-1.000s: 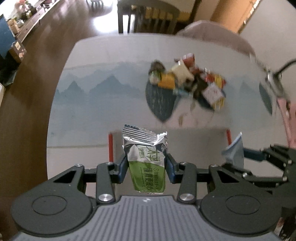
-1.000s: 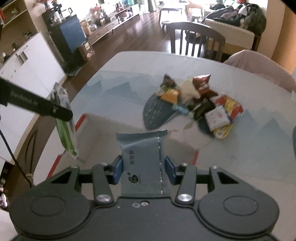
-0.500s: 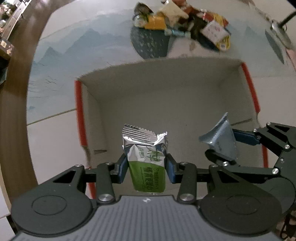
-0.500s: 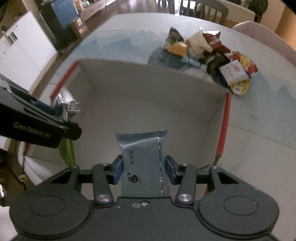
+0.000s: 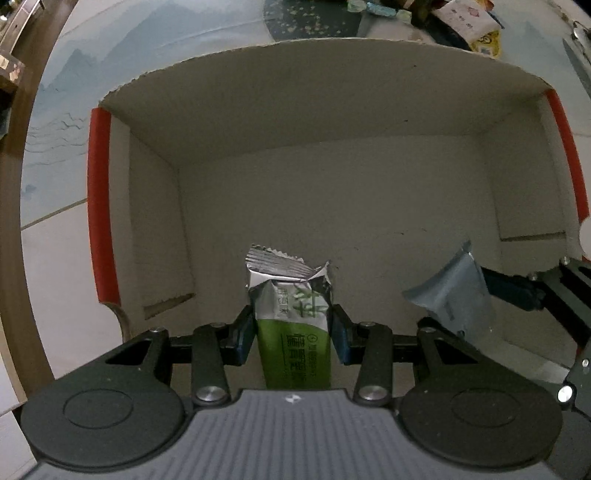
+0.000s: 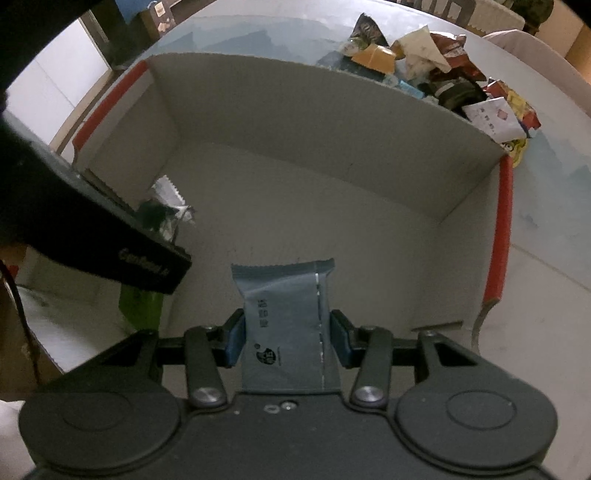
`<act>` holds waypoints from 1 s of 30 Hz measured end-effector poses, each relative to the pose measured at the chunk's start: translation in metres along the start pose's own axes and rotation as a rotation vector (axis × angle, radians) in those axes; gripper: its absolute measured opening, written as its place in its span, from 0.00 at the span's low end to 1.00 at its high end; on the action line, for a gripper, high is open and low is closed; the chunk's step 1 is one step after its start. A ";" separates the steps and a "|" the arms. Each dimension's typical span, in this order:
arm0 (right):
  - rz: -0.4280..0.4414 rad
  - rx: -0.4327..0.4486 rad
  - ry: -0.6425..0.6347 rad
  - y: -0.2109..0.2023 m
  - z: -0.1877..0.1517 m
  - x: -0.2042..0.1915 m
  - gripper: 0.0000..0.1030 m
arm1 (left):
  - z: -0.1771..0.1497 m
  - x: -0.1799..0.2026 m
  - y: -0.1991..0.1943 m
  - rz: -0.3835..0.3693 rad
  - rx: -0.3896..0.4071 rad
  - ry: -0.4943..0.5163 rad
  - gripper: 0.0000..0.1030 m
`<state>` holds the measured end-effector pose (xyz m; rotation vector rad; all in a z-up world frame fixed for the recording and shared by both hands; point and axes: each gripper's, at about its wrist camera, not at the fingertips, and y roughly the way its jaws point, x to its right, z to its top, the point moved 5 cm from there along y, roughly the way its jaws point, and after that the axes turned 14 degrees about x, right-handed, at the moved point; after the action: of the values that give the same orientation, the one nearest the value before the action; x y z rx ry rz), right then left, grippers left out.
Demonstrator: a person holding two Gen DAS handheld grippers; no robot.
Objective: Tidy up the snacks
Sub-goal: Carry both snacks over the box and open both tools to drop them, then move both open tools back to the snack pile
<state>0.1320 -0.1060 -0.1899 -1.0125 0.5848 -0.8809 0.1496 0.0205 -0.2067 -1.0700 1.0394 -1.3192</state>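
My left gripper (image 5: pixel 291 334) is shut on a green and silver snack packet (image 5: pixel 291 325), held low inside an open cardboard box (image 5: pixel 332 92) with red tape on its side rims. To its right, the grey-blue snack packet (image 5: pixel 452 295) shows in the other gripper. In the right wrist view my right gripper (image 6: pixel 287 338) is shut on that grey-blue packet (image 6: pixel 284 314), also inside the box (image 6: pixel 332 99). The left gripper's body (image 6: pixel 122 236) crosses the left of that view and hides most of the green packet (image 6: pixel 142 308). A pile of mixed snacks (image 6: pixel 443 74) lies beyond the box's far wall.
The box stands on a table with a blue mountain-print cover (image 5: pixel 110 62). Its floor (image 6: pixel 332 221) is bare ahead of both packets. The snack pile's edge (image 5: pixel 469 22) shows past the far wall. Wooden floor (image 5: pixel 11 184) lies left of the table.
Both grippers have dropped from above the box down into it, still holding their packets. The box walls now fill both views and the snack pile has slid to the top edge.
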 end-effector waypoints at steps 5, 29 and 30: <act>-0.005 -0.012 0.010 0.005 0.000 0.001 0.46 | -0.003 -0.001 0.005 -0.014 -0.004 -0.020 0.41; 0.012 0.189 0.091 -0.071 0.027 0.020 0.61 | -0.004 -0.009 -0.078 -0.091 0.189 0.021 0.46; 0.010 0.203 0.094 -0.077 0.030 0.022 0.61 | -0.002 -0.009 -0.085 -0.093 0.205 0.030 0.46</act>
<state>0.1398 -0.1292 -0.1080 -0.7874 0.5667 -0.9622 0.1301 0.0311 -0.1246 -0.9551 0.8639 -1.4869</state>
